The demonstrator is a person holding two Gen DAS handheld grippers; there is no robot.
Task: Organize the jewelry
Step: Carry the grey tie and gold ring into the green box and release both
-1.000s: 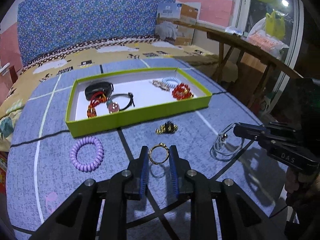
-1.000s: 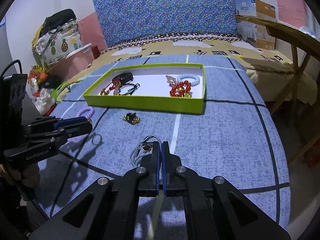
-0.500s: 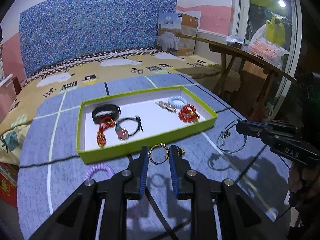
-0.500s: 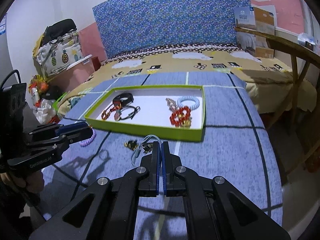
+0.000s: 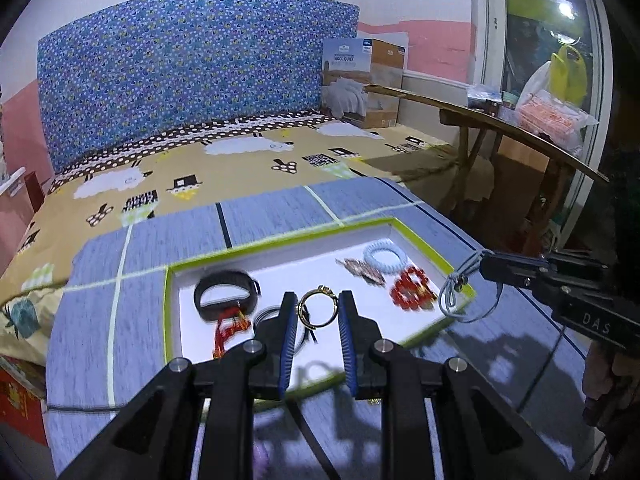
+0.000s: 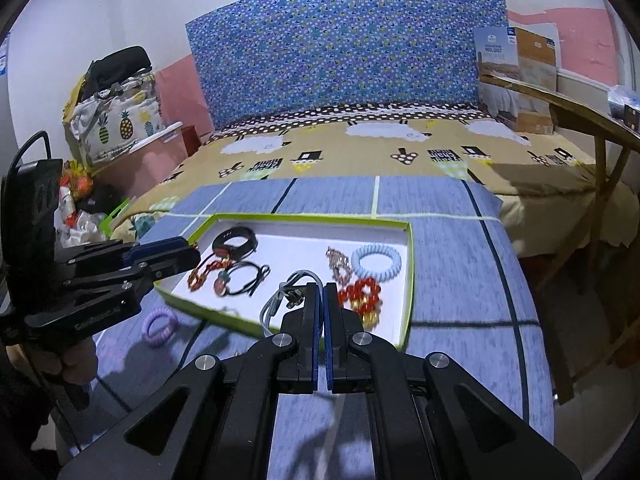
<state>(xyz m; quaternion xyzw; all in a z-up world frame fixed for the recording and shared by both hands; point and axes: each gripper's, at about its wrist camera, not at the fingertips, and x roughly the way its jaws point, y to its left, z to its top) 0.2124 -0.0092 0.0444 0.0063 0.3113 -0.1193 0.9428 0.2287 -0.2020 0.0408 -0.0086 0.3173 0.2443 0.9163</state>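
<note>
My left gripper (image 5: 318,314) is shut on a gold ring (image 5: 318,310) and holds it in the air over the green-rimmed white tray (image 5: 280,238). My right gripper (image 6: 322,294) is shut on a grey cord necklace (image 6: 280,300), which hangs over the tray's front right part; it also shows in the left wrist view (image 5: 460,292). The tray (image 6: 312,218) holds a black band (image 5: 224,294), a red bead bracelet (image 5: 412,290), a light blue coil tie (image 6: 376,261) and other pieces.
A purple coil tie (image 6: 160,326) lies on the blue cloth in front of the tray's left end. A wooden table (image 5: 520,132) stands to the right. Bags and a pink box (image 6: 120,120) stand to the left.
Both grippers have lifted their pieces off the blue cloth and carried them forward over the tray. The small gold piece in front of the tray is now mostly hidden behind my left fingers.
</note>
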